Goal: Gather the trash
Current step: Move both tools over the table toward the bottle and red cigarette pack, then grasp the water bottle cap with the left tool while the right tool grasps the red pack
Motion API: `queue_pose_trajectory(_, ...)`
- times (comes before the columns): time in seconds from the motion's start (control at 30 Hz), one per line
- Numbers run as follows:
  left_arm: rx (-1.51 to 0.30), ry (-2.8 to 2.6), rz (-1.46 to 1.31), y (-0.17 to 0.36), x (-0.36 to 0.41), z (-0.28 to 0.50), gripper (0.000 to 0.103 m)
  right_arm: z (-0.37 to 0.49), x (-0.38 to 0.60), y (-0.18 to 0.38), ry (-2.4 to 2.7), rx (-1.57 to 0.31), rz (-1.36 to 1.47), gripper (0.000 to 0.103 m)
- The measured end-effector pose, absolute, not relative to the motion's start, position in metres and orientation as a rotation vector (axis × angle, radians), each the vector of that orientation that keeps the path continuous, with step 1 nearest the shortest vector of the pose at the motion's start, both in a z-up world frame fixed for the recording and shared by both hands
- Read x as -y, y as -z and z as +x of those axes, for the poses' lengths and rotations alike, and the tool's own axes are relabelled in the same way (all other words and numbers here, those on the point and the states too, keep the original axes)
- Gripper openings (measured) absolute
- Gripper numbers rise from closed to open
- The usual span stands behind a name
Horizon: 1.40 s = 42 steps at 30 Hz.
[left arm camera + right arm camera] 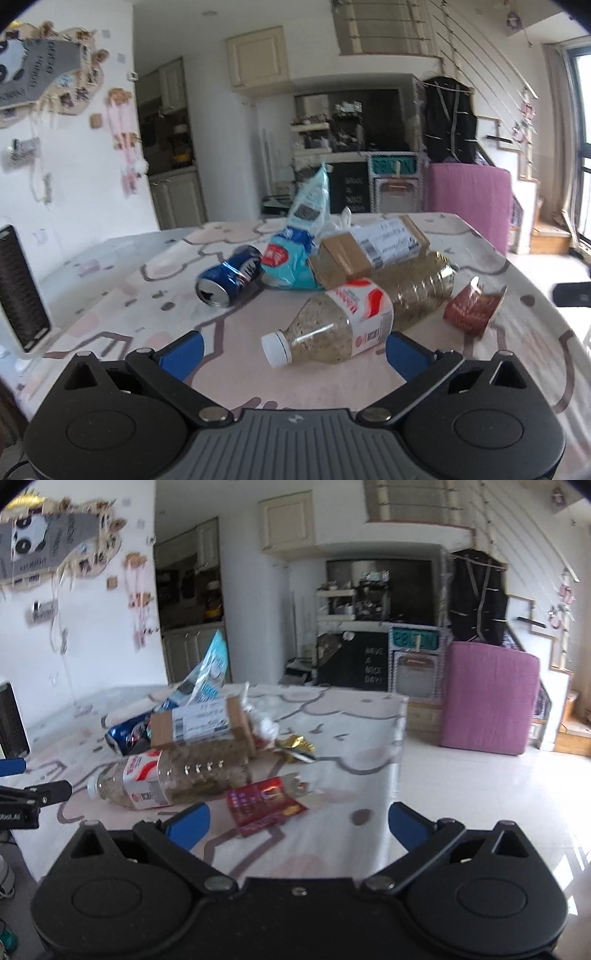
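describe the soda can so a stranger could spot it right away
On the table with the pink patterned cloth, look at the left end of the trash pile. The crushed blue metal soda can lies on its side beside the light blue plastic bag. It is the only metal piece, silver top facing the camera.

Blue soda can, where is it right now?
The crushed blue soda can lies on its side on the table's left, against the teal snack bag, behind the plastic bottle.
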<state>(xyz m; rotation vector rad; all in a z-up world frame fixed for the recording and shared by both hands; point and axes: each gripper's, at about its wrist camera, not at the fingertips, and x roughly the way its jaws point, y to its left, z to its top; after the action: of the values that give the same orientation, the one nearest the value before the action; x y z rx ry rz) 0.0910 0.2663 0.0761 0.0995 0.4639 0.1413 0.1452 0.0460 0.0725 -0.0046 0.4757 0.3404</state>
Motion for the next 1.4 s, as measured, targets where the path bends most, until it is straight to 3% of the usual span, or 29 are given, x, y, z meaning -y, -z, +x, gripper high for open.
queue_pose_trajectory(0.5, -0.529, 0.134, -0.006, -0.043, -0.312, 0.167, 0.103, 0.211, -0.122, -0.019, -0.338, -0.576, -0.176, 0.103)
queue_pose_trajectory(0.9, -0.591, 0.350, -0.144, -0.036, -0.298, 0.144, 0.103, 0.223, -0.049, -0.014, -0.168, -0.602, -0.108, 0.103)
queue_pose_trajectory(1.13, -0.616, 0.471, -0.068, -0.040, -0.250, 0.118, 0.102, 0.211, -0.010, -0.021, -0.134, -0.600, 0.003, 0.103)
queue_pose_trajectory(1.2, -0.617, 0.405, 0.011, -0.040, -0.238, 0.117, 0.100, 0.206, -0.008, -0.027, -0.183, -0.608, 0.094, 0.103)
queue_pose_trajectory(1.33, -0.610, 0.290, 0.139, -0.031, -0.230, 0.120, 0.081, 0.206, -0.027, -0.033, -0.242, -0.620, 0.187, 0.103)
queue_pose_trajectory(1.4, -0.615, 0.289, 0.102, -0.026, -0.236, 0.123, 0.077, 0.209, -0.041, -0.031, -0.253, -0.627, 0.199, 0.103)
